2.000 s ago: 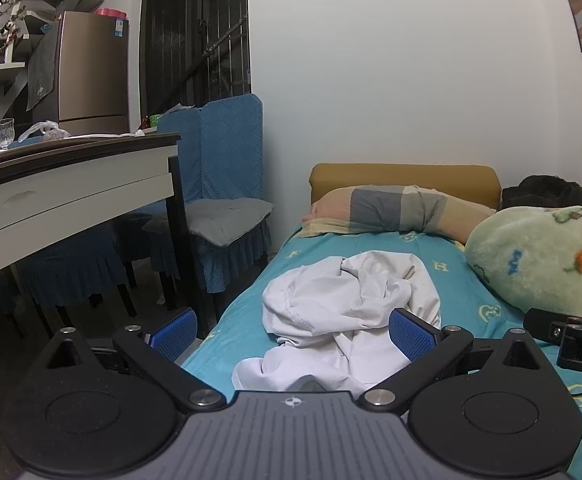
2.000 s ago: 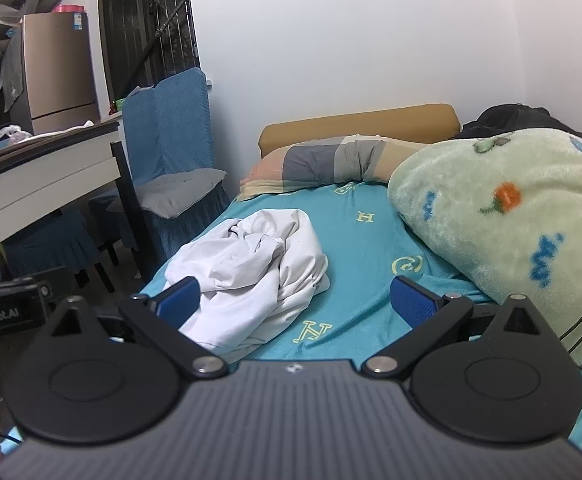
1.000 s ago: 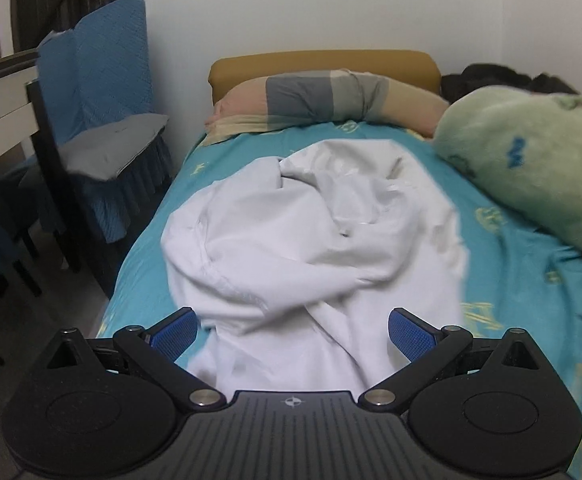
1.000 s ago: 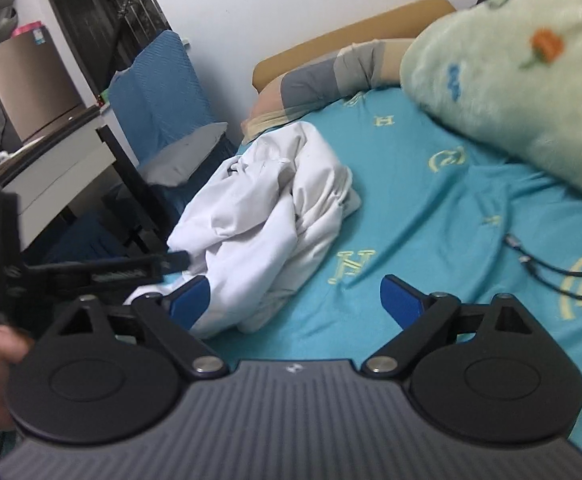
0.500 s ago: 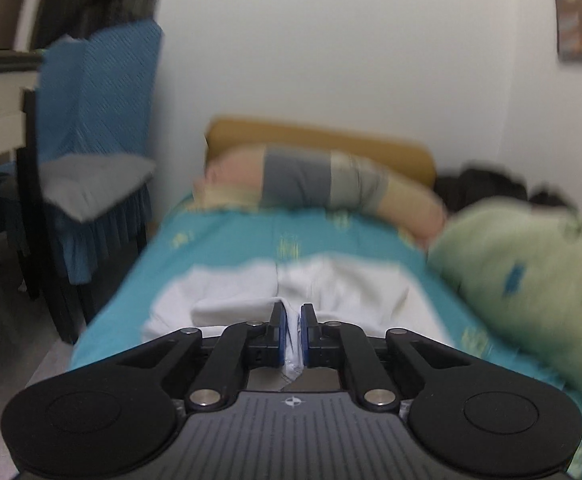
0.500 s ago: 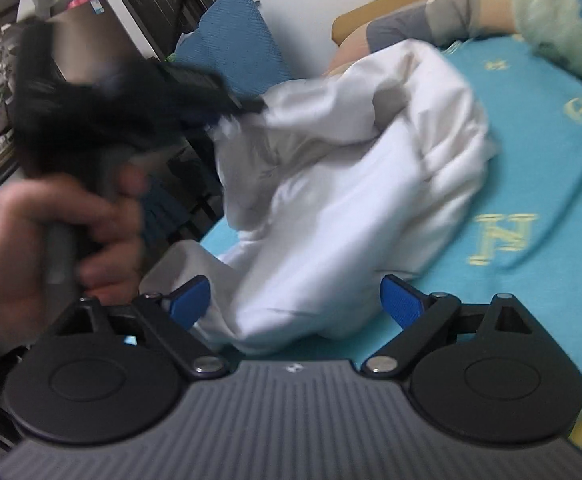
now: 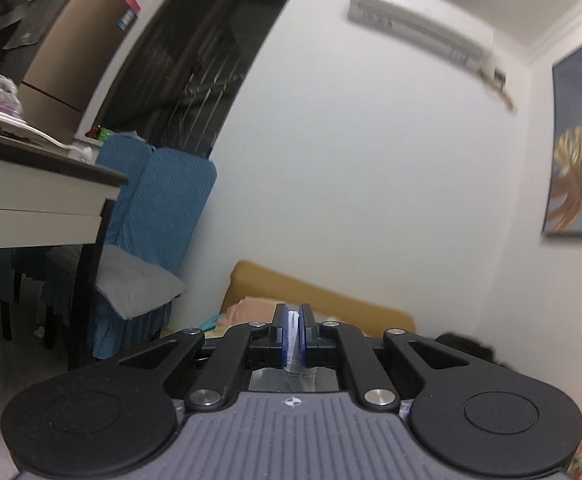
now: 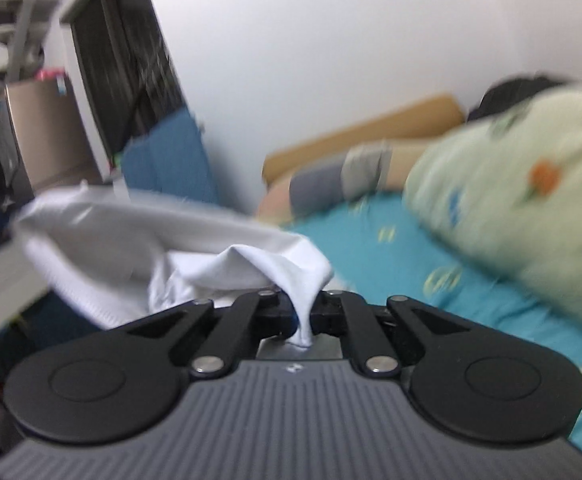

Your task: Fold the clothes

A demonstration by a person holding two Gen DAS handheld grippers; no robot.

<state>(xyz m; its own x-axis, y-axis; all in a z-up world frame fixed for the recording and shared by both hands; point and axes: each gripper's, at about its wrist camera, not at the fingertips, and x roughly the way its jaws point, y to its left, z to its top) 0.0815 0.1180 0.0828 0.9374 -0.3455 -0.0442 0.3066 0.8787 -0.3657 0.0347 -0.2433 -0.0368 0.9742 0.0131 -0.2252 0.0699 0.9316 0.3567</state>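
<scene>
There was a bed (image 8: 395, 264) with a bright blue sheet that had little yellow marks on it. A big soft green blanket (image 8: 531, 200) with orange and blue shapes lay on its right side. A striped pillow (image 8: 339, 180) lay at the far end, against the tan headboard (image 8: 355, 140).

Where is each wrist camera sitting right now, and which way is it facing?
Left wrist: on the left hand-held gripper, aimed about level at the white wall; its jaws pinch a sliver of white garment.
Right wrist: on the right hand-held gripper, tilted slightly down over the bed; its jaws clamp the white garment.
Shared: the garment, tan headboard, blue chair, dark door.
</scene>
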